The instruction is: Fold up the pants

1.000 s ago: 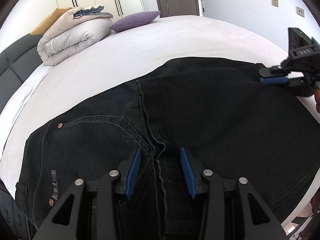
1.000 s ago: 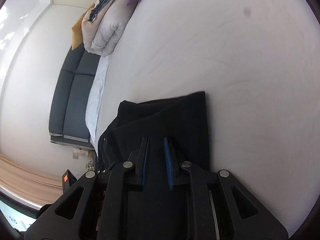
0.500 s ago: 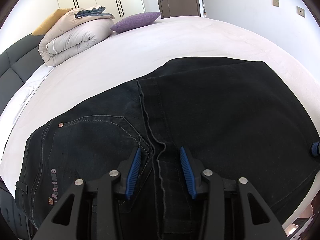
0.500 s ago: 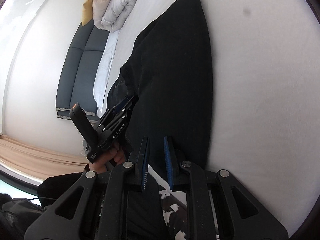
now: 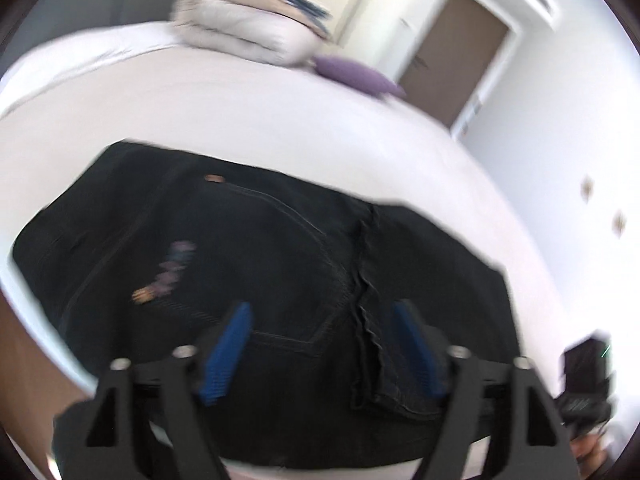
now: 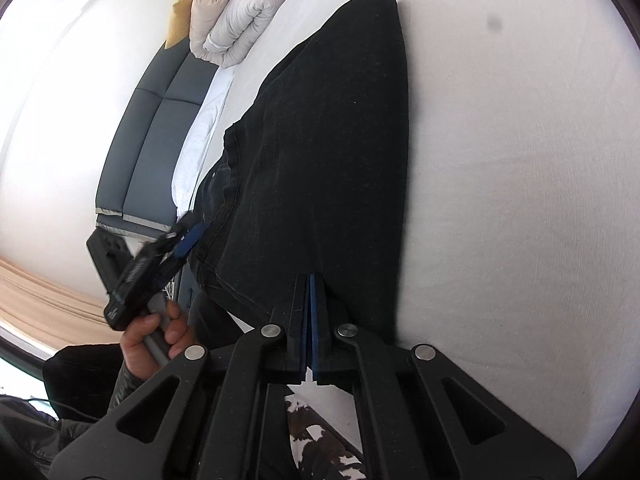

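My right tool (image 6: 311, 280) is pinched together on the near edge of the pants (image 6: 320, 140), which lie mid-frame on the bed (image 6: 520, 160). My left tool (image 5: 322, 350) hovers spread apart over the seat; I'd close it low on the seam before lifting evenly.

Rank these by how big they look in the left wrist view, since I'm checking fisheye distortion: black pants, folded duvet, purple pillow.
1. black pants, by far the largest, though nearest the camera.
2. folded duvet.
3. purple pillow, smallest.
Duvet and pillow lie far back, so their true sizes stay unsure.
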The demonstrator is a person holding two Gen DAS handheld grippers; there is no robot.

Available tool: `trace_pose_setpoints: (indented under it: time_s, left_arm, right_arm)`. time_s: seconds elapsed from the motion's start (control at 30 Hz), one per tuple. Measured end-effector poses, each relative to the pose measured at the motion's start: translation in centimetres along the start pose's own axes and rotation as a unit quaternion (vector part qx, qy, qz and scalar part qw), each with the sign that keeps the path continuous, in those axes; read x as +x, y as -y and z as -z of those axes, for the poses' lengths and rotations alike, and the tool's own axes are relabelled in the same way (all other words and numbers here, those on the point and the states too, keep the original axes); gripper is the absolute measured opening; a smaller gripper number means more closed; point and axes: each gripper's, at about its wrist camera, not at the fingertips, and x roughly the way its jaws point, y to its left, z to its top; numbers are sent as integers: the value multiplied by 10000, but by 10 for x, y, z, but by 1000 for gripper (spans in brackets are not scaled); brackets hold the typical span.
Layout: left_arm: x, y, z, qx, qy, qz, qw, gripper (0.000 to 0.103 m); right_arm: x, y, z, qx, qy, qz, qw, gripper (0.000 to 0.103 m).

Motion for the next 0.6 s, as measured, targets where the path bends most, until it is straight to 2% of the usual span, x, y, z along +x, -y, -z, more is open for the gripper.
trace_pose_setpoints:
  time_s: [0.07, 0.13, 0.17, 0.27, 0.3, 0.4, 0.6]
  left_arm:
    - [-25, -31, -4, -724, 341, 130, 9967, 90]
    - [-48, -63, -7, -1381, 709, 210, 9876, 90]
    - [-57, -78, -7, -1717, 892, 272, 9807, 90]
    - [-74, -127, 1, -2793, 1355, 470, 9495, 90]
    - [-74, -140, 5, -3055, 1382, 467, 9409, 90]
    - [-72, -164, 16, -3409, 1378, 364, 9292, 90]
    - [-51, -194, 32, -4141, 1254, 906, 8970, 90]
  right_arm:
    - [0, 1, 1, 3, 25, -2, 10000, 0]
    - [-3, 5, 0, 22, 40, -15, 10000, 0]
    - [-3, 5, 1, 31, 46, -18, 10000, 0]
    - [-8, 10, 2, 60, 66, -34, 10000, 0]
    - [-8, 10, 2, 66, 72, -28, 9999, 0]
    - [-9, 9, 2, 100, 88, -20, 9999, 0]
    - [-15, 15, 0, 164, 101, -27, 9998, 0]
